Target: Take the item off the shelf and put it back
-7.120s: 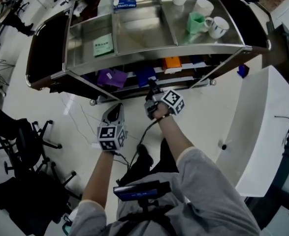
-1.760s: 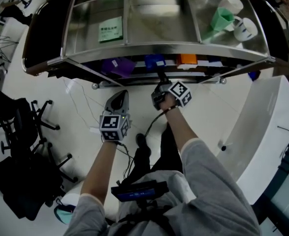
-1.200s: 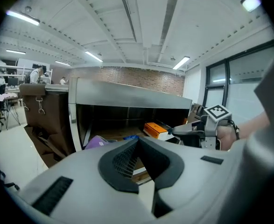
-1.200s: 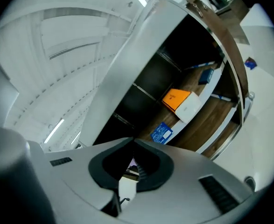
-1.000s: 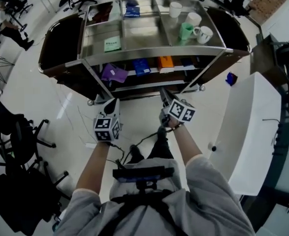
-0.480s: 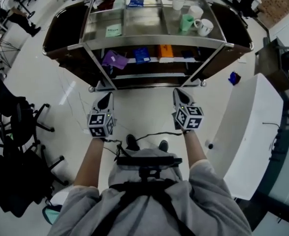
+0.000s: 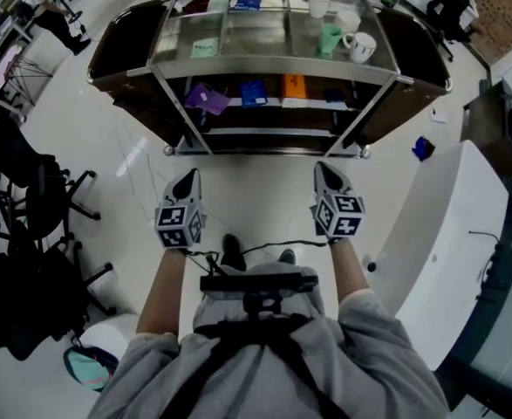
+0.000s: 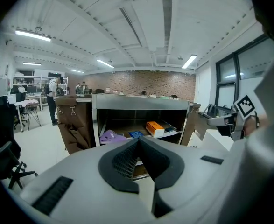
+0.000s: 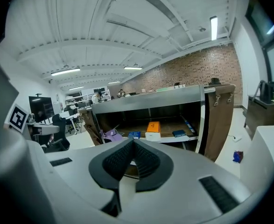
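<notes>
Blue packet (image 7: 254, 92): stored on the middle shelf (image 7: 264, 109) of the steel cart (image 7: 273, 68), between a purple pouch (image 7: 205, 97) and an orange box (image 7: 294, 85) (mugs (image 7: 358, 47) are kept on top). Left claw (image 7: 189, 178) and right claw (image 7: 324, 169): both pressed together, nothing pinched, held well apart from the cart.

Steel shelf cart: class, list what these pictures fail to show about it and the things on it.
1. Print on the green packet on top of the steel shelf cart: head view, too small.
2. Back of the middle shelf behind the orange box: head view, the top tier covers it.
3. Lowest shelf: gripper views, the bodies of the left gripper and right gripper block most of it.
</notes>
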Available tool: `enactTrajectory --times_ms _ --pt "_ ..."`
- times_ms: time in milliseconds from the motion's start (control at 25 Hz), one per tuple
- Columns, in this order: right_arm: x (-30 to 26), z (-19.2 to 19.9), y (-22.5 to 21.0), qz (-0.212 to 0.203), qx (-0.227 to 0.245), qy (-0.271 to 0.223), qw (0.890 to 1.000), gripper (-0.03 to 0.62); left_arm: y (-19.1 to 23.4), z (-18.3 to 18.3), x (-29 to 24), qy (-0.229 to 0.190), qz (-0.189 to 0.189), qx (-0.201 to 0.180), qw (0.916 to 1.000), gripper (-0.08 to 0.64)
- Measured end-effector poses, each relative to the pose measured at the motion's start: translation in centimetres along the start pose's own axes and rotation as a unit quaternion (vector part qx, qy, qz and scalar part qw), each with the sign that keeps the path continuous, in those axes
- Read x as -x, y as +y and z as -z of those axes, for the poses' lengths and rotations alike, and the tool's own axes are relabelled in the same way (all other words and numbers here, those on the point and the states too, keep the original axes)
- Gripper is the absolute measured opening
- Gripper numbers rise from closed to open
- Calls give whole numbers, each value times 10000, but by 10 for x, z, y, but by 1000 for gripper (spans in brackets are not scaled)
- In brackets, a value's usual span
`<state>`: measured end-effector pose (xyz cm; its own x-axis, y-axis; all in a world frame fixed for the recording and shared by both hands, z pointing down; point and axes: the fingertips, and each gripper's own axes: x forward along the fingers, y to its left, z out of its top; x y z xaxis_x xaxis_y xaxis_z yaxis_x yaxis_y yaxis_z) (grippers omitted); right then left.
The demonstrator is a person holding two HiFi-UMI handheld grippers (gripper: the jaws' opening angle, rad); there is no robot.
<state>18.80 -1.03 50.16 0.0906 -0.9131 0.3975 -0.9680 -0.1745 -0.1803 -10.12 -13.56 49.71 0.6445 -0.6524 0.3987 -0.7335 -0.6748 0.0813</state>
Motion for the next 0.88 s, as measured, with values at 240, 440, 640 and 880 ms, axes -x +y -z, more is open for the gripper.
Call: enactTrajectory --times_ms 240,440,640,880 --pt "9 5 -5 1 42 18 10000 6 -2 -1 7 -49 -88 30 9999 5" --pt "13 9 -4 -12 86 60 9999 6 -4 2 10 -43 -107 54 9999 6" --pt "15 11 -7 -17 100 98 9999 6 -9 7 9 -30 -62 114 9999 6" --pt "15 9 -11 -32 67 84 9999 6 -15 9 8 28 -15 115 9999 6"
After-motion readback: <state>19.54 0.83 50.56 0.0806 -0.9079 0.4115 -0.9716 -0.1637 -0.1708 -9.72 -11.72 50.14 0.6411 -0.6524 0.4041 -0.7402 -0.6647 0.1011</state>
